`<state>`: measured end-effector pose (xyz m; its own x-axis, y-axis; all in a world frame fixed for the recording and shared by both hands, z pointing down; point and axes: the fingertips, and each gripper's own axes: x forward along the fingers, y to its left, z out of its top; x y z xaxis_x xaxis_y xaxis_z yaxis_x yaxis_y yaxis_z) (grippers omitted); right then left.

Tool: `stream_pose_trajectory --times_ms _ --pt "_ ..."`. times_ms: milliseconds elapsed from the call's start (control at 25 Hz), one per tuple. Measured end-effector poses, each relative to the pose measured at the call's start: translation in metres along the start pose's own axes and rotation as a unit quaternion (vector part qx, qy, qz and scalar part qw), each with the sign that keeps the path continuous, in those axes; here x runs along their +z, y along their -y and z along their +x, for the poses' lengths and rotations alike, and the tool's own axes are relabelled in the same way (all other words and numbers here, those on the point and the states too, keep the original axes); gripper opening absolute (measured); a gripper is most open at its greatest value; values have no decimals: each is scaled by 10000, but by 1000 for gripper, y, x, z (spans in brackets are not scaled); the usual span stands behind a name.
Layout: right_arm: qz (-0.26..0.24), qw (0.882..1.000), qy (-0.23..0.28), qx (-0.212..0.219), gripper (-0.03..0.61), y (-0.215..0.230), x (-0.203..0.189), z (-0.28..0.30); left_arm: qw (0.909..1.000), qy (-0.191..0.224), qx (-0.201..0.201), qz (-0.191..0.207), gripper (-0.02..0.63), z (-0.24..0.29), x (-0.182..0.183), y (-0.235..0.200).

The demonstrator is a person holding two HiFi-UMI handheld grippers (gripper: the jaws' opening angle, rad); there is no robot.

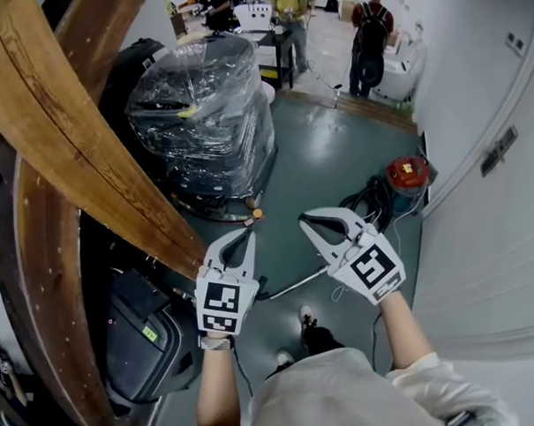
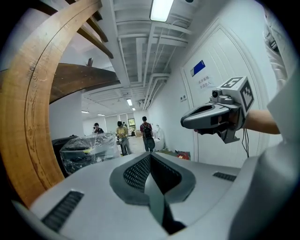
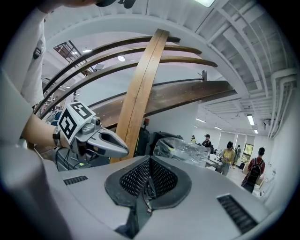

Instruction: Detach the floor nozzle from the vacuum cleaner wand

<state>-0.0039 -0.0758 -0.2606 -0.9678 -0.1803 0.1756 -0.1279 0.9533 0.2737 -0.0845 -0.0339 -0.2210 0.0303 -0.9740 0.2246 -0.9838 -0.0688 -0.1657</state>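
Note:
Both grippers are raised side by side over the green floor, and neither holds anything. My left gripper (image 1: 242, 236) is shut, as the left gripper view shows its jaws (image 2: 150, 159) pressed together on nothing. My right gripper (image 1: 308, 220) is also shut and empty (image 3: 150, 163). Each one shows in the other's view: the right gripper (image 2: 187, 123) and the left gripper (image 3: 123, 151). On the floor below them lies a thin metal wand (image 1: 298, 285). A red vacuum canister (image 1: 406, 175) with a coiled black hose (image 1: 369, 203) sits by the right wall. The floor nozzle cannot be made out.
A plastic-wrapped machine (image 1: 205, 113) stands ahead on the left. Curved wooden beams (image 1: 61, 146) rise along the left side, with a black case (image 1: 144, 332) beneath them. A white wall with a door (image 1: 496, 198) runs along the right. Several people (image 1: 370, 35) stand far back.

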Motion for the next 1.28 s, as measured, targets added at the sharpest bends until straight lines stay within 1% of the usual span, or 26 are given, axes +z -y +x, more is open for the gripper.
stream_pose_trajectory --times_ms 240,440,680,960,1280 --pt "-182 9997 136 -95 28 -26 27 -15 9995 82 -184 241 2 -30 12 12" --pt "-291 9991 194 -252 28 -44 45 -25 9986 164 -235 439 2 -59 21 16" --pt "-343 9984 228 -387 28 -53 59 -39 9986 264 -183 430 2 -83 31 21" --pt "-432 9981 212 -396 28 -56 62 -47 9984 325 -173 439 2 -90 36 32" --pt "-494 9978 195 -390 28 -66 64 -51 9984 374 -123 416 2 -99 36 30"
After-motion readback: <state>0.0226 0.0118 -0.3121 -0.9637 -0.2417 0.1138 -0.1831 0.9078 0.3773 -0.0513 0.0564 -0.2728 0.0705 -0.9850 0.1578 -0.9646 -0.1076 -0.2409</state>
